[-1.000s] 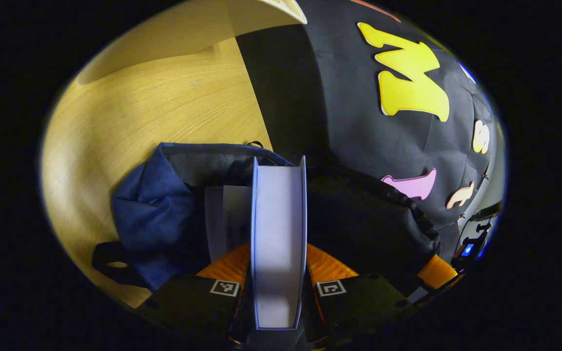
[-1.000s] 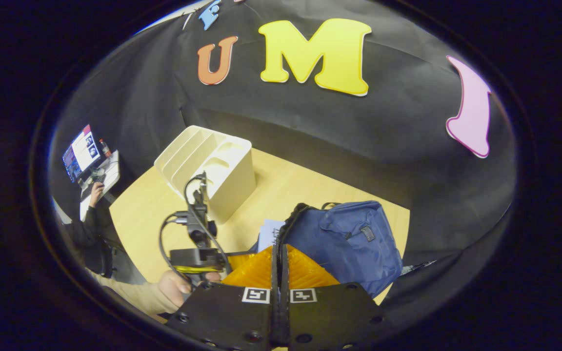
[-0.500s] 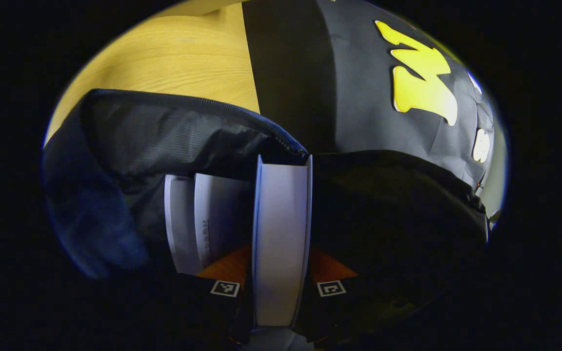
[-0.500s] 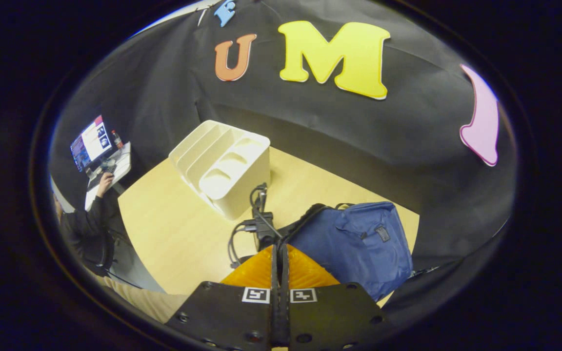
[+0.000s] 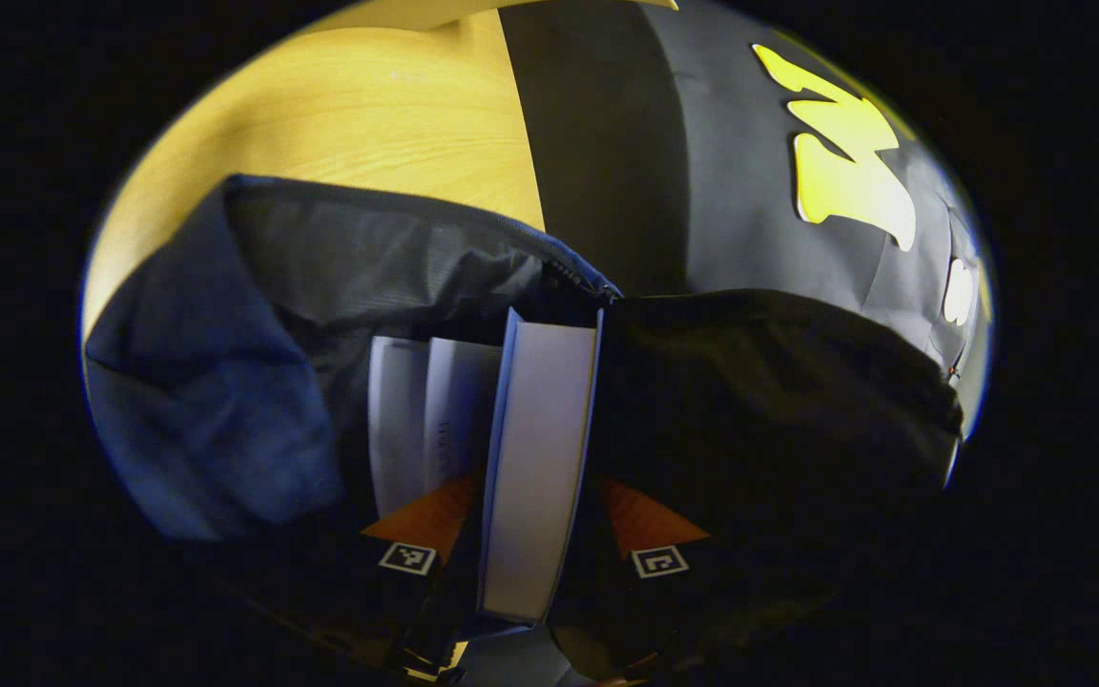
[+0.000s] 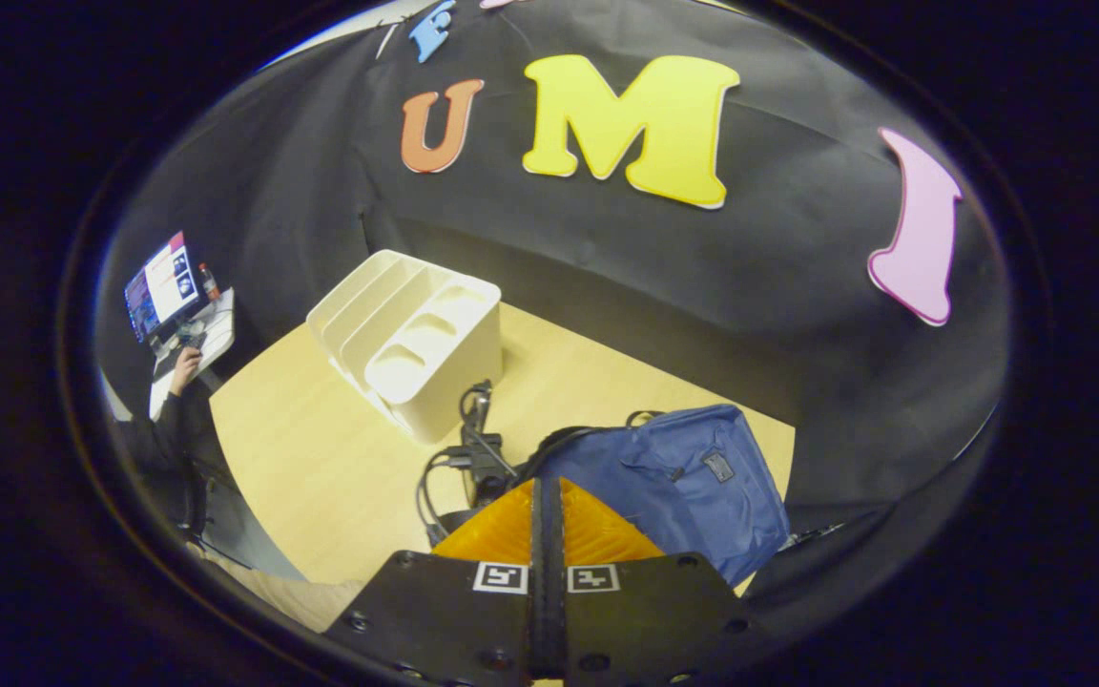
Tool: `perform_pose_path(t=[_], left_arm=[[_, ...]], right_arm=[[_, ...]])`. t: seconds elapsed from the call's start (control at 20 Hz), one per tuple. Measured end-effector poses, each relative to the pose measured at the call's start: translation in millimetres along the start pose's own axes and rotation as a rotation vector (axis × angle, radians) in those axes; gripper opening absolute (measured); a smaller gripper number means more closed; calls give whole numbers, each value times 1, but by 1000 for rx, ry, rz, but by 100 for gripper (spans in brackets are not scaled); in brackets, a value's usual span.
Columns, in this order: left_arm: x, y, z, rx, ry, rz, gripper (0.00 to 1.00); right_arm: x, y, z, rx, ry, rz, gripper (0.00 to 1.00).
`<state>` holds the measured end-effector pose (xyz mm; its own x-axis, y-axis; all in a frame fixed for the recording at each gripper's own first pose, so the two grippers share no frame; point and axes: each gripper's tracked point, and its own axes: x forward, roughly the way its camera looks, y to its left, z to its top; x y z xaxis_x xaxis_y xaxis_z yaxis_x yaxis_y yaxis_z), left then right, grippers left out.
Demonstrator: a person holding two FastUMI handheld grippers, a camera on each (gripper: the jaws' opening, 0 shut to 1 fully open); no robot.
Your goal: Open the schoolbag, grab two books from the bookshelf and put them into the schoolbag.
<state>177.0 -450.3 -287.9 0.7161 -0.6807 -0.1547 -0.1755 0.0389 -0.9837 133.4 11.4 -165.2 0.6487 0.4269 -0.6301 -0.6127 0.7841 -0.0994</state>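
Note:
The blue schoolbag (image 5: 216,382) lies open on the table, its dark lining (image 5: 387,258) spread around my left gripper (image 5: 540,482). A pale book (image 5: 538,458) stands between the left gripper's fingers, pushed into the bag's mouth and leaning slightly. The fingers have spread a little off its covers. A second white book (image 5: 416,420) sits inside the bag to its left. In the right gripper view, the bag (image 6: 693,487) lies on the table's right with the left gripper (image 6: 473,463) at its opening. My right gripper (image 6: 547,491) hovers above, shut and empty.
A white bookshelf (image 6: 416,348) with empty slots stands on the wooden table (image 6: 321,468), left of the bag. At the far left, beyond the table, a person (image 6: 177,401) sits at a laptop. The black wall runs close behind the bag.
The left gripper carried the book down into the bag's mouth. Its fingers have now spread slightly and the book has tilted. The right gripper stayed shut and only shifted a little.

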Motion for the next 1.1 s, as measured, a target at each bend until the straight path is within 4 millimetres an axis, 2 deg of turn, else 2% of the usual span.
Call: perform_pose_path(t=[0.15, 0.2, 0.3, 0.4, 0.5, 0.6, 0.7, 0.75, 0.8, 0.9, 0.95, 1.0, 1.1], left_arm=[[-30, 10, 2, 36, -14, 49, 66], [-38, 3, 2, 29, -6, 22, 73], [-52, -8, 7, 29, -14, 8, 74], [-56, -10, 2, 61, -3, 36, 75], [-67, -17, 1, 70, -12, 38, 75], [-71, -12, -5, 75, 2, 78, 76], [-73, -11, -7, 82, 12, 106, 77], [-73, -11, -7, 93, 12, 120, 77], [-71, -10, -11, 103, 21, 128, 77], [-72, -11, -14, 125, 36, 143, 77], [-73, -11, -12, 137, 33, 146, 77], [-73, -11, -9, 143, 27, 151, 77], [-73, -12, -9, 139, 41, 151, 77]], right_arm=[[1, -18, -12, 37, 4, -38, 0], [-1, -19, -19, 36, 13, -42, 0], [-1, -15, -38, 28, 42, -31, 0], [-3, -15, -58, -10, 79, -57, 1], [-6, -14, -68, -15, 91, -64, 1], [-19, 2, -68, 7, 66, -24, 1], [-24, 20, -74, -12, 66, 25, 34], [-21, 20, -78, -37, 81, 14, 50], [-17, 20, -81, -59, 95, 1, 56], [-4, 12, -85, -80, 126, -52, 53], [3, 8, -87, -82, 140, -72, 61], [8, 4, -85, -85, 146, -94, 54], [15, 4, -82, -85, 149, -97, 54]])
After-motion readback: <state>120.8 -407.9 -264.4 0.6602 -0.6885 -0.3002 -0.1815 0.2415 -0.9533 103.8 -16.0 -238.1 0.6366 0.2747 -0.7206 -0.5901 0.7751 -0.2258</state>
